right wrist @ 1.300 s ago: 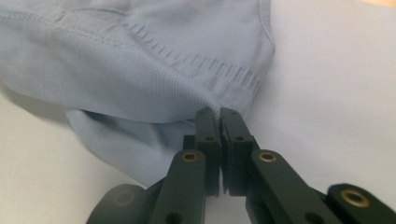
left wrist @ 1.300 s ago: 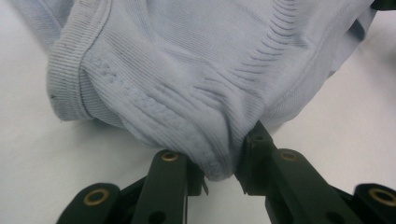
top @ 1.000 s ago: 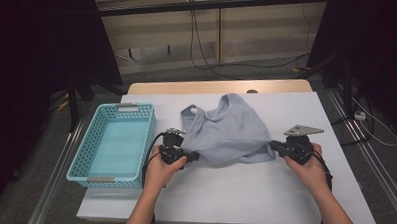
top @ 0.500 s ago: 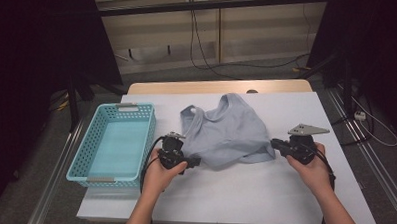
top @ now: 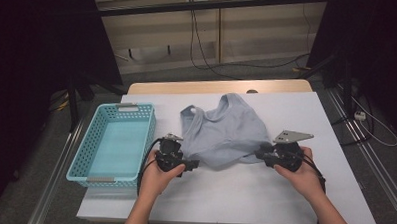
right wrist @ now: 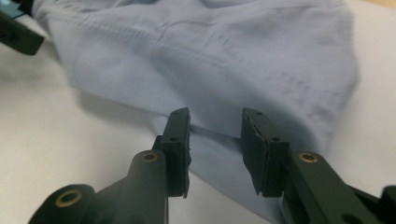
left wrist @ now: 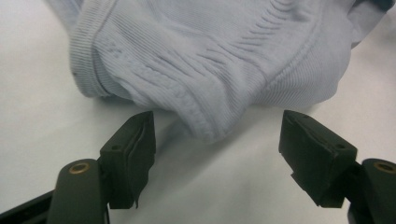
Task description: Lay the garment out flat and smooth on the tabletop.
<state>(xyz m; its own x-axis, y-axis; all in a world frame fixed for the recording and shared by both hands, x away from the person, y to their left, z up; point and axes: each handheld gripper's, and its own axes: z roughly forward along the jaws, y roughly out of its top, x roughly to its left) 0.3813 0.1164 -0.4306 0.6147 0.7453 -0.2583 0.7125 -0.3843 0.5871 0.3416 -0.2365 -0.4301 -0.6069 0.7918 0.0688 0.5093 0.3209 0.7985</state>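
At the garment's (top: 226, 133) near corners, both hands lie low; left gripper (left wrist: 217, 140) and right gripper (right wrist: 215, 140) jaws just opened, apart.

top (left wrist: 201, 60) cut off by frame, far edge blurred

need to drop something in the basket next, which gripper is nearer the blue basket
Left. The left gripper sits just right of the blue basket, at the grey top's near edge. The right gripper is beyond the top, farther away.
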